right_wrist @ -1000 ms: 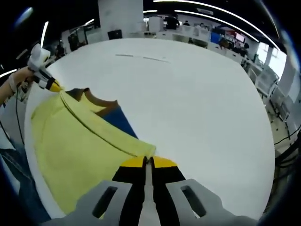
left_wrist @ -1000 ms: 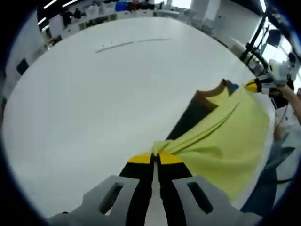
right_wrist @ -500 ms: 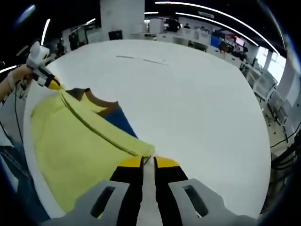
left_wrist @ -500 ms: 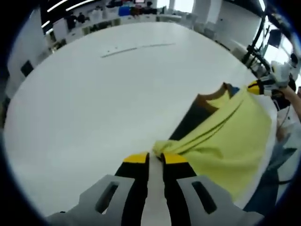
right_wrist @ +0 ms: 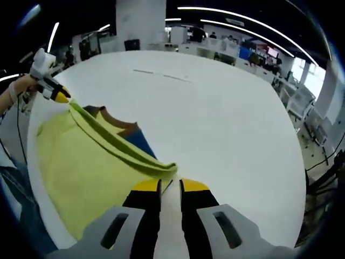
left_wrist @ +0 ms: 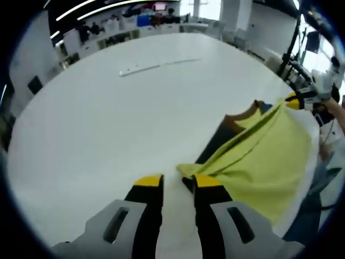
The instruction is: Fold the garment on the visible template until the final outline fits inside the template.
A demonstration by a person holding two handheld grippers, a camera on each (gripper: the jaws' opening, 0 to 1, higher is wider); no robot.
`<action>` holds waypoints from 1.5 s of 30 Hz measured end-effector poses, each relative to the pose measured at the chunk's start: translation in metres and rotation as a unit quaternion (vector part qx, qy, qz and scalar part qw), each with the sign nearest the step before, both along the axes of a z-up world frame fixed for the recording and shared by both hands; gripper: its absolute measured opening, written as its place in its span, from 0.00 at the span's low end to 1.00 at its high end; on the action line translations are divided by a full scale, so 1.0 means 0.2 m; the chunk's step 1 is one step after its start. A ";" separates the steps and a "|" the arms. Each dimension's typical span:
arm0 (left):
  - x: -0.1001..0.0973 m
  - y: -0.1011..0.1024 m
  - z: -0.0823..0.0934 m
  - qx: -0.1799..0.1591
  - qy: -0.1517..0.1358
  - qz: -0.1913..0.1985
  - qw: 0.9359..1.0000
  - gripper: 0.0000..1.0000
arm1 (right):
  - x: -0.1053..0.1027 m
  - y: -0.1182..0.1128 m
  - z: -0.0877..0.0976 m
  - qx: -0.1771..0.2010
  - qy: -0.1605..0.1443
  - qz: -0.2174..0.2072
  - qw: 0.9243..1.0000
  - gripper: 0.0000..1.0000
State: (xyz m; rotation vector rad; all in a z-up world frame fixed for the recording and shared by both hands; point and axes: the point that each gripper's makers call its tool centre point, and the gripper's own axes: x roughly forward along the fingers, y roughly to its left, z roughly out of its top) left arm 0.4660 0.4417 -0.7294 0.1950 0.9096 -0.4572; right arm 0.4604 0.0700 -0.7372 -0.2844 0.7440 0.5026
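A yellow-green garment (left_wrist: 269,156) with a brown collar (left_wrist: 240,116) and a dark blue underside lies folded over at the table's near edge. A raised fold ridge runs across it from corner to corner. My left gripper (left_wrist: 178,182) is open, and one garment corner (left_wrist: 186,170) lies just past its yellow tips. My right gripper (right_wrist: 170,186) is open too, with the other corner (right_wrist: 168,170) resting just ahead of its tips. The same garment (right_wrist: 81,167) spreads to the left in the right gripper view. Each gripper appears in the other's view, the right gripper (left_wrist: 295,100) and the left gripper (right_wrist: 56,94) both at the cloth's far corner.
The white round table (left_wrist: 108,118) stretches far beyond the garment. A thin dark line (left_wrist: 156,65) is marked on it, and the same line (right_wrist: 161,75) appears in the right gripper view. A person's jeans (left_wrist: 307,216) stand at the table edge. Desks and chairs ring the room.
Both grippers went from shut on the garment's corners to open, letting the cloth go. The corners now lie loose just beyond the tips.
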 end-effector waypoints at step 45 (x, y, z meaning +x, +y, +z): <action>-0.29 -0.12 0.24 -0.057 -0.046 -0.039 0.997 0.59 | -0.26 0.01 0.10 0.016 -0.015 0.012 1.000 0.53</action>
